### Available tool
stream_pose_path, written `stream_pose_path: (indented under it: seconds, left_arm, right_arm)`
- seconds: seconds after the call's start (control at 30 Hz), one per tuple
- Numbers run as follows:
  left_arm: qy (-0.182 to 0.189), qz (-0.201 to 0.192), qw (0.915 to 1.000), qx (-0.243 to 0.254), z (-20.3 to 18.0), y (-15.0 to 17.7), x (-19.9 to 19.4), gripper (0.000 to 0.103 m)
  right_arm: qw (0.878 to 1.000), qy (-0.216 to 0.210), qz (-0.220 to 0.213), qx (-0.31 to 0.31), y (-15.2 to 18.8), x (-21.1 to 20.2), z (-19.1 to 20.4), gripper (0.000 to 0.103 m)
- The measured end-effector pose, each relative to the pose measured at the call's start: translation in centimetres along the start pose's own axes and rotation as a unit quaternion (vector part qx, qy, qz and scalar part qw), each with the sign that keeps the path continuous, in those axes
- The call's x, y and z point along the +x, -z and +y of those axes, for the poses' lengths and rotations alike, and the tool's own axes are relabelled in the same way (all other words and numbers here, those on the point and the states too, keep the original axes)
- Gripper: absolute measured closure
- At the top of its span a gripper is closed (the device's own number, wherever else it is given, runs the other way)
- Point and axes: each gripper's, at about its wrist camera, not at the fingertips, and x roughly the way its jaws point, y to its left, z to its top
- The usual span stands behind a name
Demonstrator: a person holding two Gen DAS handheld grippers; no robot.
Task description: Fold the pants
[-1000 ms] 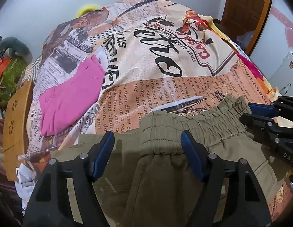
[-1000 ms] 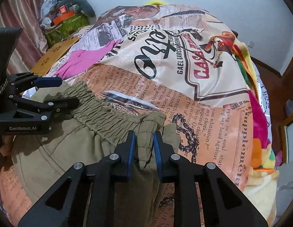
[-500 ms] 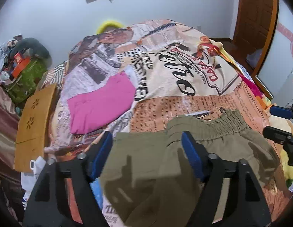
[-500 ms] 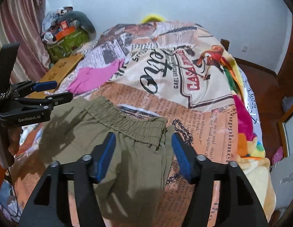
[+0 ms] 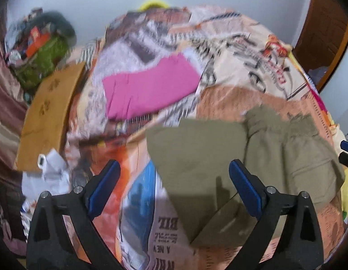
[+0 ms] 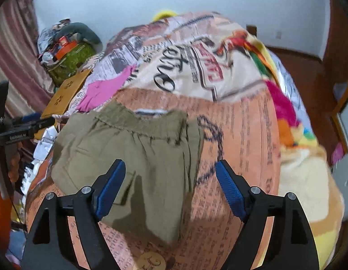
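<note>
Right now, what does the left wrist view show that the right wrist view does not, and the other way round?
Only the left wrist view shows the whole pink cloth spread flat, and the left claw opening with nothing between its pads. Only the right wrist view shows the bare wooden floor beside the bed, and the right claw opening, also empty. Both show the olive pants lying on the printed bedspread and the green bag by the wall.

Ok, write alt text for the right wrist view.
Folded olive pants lie on a newspaper-print bedspread, below the right gripper, whose jaws are opening with nothing between them. The left gripper shows at the left edge, and a pink cloth lies beyond the pants.
</note>
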Motion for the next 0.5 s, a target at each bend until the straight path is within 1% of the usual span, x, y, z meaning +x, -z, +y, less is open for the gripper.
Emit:
stream_pose_path:
  seconds: [0.1,0.17,0.23,0.33,0.4,0.43,0.5]
  left_arm:
    - [0.017,0.03,0.9993,-0.013,0.7,0.9,1.8,0.005]
    - [0.036,0.047,0.998,-0.02,0.8,1.2,3.1,0.005]
    - [0.046,0.059,0.9968,-0.029,0.7,1.3,4.1,0.005]
    - [0.068,0.079,0.9937,-0.042,0.6,1.2,5.7,0.005]
    - [0.08,0.081,0.9922,-0.05,0.6,1.1,6.2,0.005]
    - [0.092,0.083,0.9909,-0.053,0.6,1.0,6.5,0.006]
    - [0.111,0.088,0.9883,-0.057,0.6,0.8,6.8,0.013]
  right_arm:
    - [1.0,-0.004,0.013,0.014,0.5,0.8,-0.6,0.023]
    - [0.999,-0.005,0.025,0.023,0.7,1.7,-1.0,0.023]
    - [0.999,-0.018,0.036,0.033,0.7,2.4,-1.2,0.023]
    - [0.998,-0.023,0.043,0.037,0.7,3.0,-1.4,0.023]
    - [0.998,-0.029,0.046,0.043,0.6,3.4,-1.7,0.023]
    - [0.997,-0.036,0.049,0.048,0.6,3.7,-2.0,0.023]
    - [0.995,-0.055,0.058,0.063,0.5,4.4,-2.7,0.023]
